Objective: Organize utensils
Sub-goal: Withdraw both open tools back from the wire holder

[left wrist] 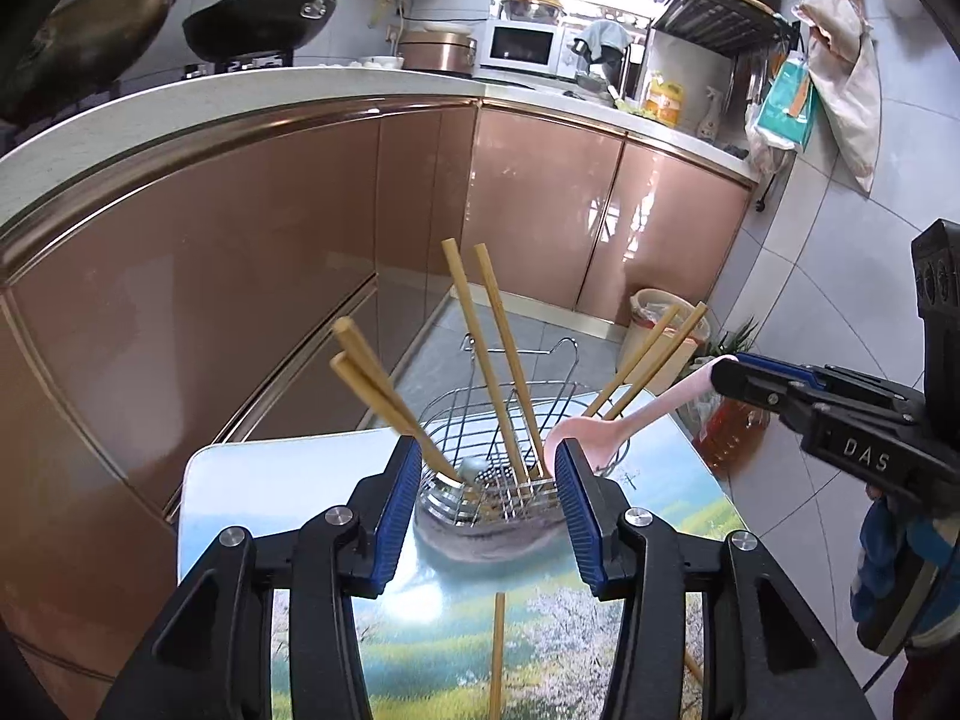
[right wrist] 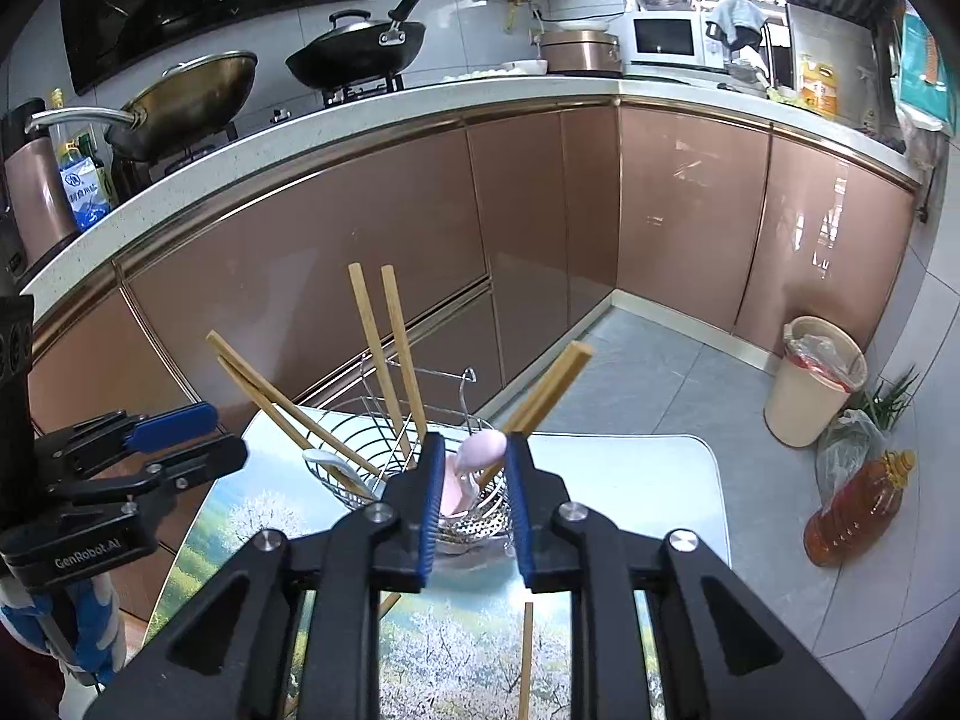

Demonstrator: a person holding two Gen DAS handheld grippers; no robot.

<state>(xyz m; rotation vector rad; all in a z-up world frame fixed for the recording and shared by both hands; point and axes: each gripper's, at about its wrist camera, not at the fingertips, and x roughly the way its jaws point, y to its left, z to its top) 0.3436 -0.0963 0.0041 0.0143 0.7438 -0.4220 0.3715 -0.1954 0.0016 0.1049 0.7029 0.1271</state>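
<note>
On the right gripper it reads "DAS", jaws slightly apart around the pink spoon; "GenRobot.AI" left gripper gapes empty.

The letters "DAS" stand in white on the black body of the right tongs. On the left tongs, the body carries "GenRobot.AI".

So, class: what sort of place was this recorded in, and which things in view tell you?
A home kitchen, most likely. A black wok sits on a gas hob, a white microwave stands on the countertop, and a rice cooker sits beside it.
</note>
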